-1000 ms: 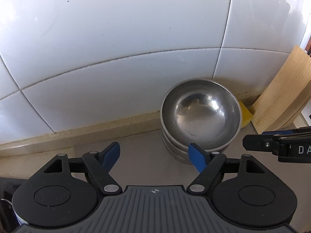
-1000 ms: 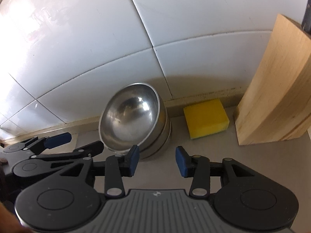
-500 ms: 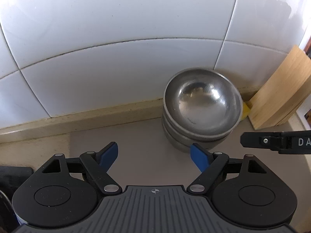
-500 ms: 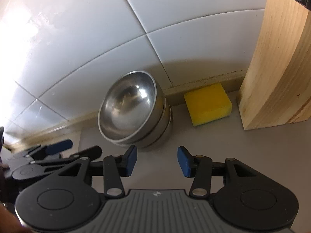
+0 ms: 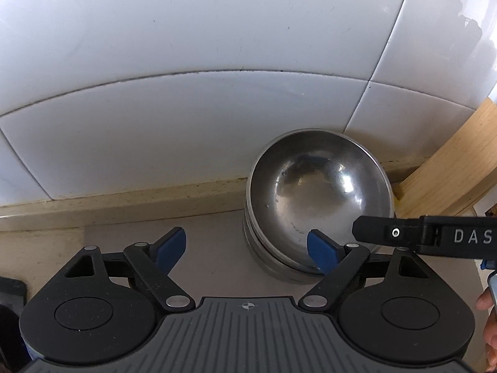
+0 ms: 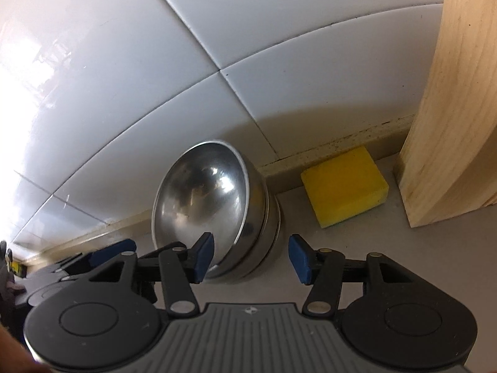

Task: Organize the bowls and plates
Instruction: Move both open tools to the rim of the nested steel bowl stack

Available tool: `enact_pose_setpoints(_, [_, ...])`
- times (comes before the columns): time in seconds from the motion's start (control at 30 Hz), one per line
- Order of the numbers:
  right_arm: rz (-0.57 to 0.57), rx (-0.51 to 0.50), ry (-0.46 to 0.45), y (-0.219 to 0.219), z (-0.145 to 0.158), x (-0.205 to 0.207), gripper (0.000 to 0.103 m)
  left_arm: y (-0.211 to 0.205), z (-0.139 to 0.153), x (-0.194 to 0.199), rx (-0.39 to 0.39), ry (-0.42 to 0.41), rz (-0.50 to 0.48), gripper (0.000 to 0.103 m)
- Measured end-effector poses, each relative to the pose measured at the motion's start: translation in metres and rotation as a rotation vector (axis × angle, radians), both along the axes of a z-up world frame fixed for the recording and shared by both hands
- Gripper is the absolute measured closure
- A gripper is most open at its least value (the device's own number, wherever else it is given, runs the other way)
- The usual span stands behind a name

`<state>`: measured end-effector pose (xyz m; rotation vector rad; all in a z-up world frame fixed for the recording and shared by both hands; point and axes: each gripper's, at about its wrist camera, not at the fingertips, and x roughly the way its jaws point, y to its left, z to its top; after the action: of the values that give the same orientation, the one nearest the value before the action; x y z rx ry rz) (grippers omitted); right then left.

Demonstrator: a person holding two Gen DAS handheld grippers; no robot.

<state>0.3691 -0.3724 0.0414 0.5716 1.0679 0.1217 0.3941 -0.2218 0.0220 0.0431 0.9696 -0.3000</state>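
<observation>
A stack of nested steel bowls (image 5: 316, 199) stands on the grey counter against the tiled wall; it also shows in the right wrist view (image 6: 214, 208). My left gripper (image 5: 248, 248) is open and empty, its right blue pad in front of the stack's near rim. My right gripper (image 6: 251, 256) is open and empty, its jaws just in front of the stack's right side. The right gripper's finger (image 5: 419, 234) reaches in from the right in the left wrist view. The left gripper's finger (image 6: 113, 251) shows at the left in the right wrist view.
A yellow sponge (image 6: 344, 186) lies by the wall right of the bowls. A pale wooden block (image 6: 453, 99) stands further right, also in the left wrist view (image 5: 450, 171). A white tiled wall (image 5: 217, 77) backs the counter. A dark object (image 5: 11, 292) sits at far left.
Both grippers have moved closer to the bowl stack; the bowls look larger in both views. Both stay open. The bowls have not moved.
</observation>
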Motion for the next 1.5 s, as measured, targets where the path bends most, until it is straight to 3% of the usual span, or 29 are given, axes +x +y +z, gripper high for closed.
enact_pose_setpoints(0.37, [0.003,-0.036,-0.020,0.001,0.001,0.011,0.069,0.007,-0.005,0.010,-0.002,0.004,0.020,0.020])
enact_pose_setpoints(0.7, [-0.001,-0.021,-0.033,0.000,0.006,0.003,0.069,0.018,0.017,-0.010,-0.016,-0.028,0.024,0.020])
enact_pose_setpoints(1.2, [0.002,-0.008,-0.174,-0.002,0.079,-0.048,0.069,0.038,0.088,-0.073,-0.012,-0.158,0.043,0.019])
enact_pose_setpoints(1.33, [0.010,-0.014,-0.238,-0.001,0.106,-0.075,0.069,0.038,0.111,-0.101,-0.023,-0.213,0.042,0.014])
enact_pose_setpoints(1.5, [0.019,-0.038,-0.247,0.000,0.107,-0.096,0.066,0.032,0.102,-0.126,-0.039,-0.205,0.012,0.013])
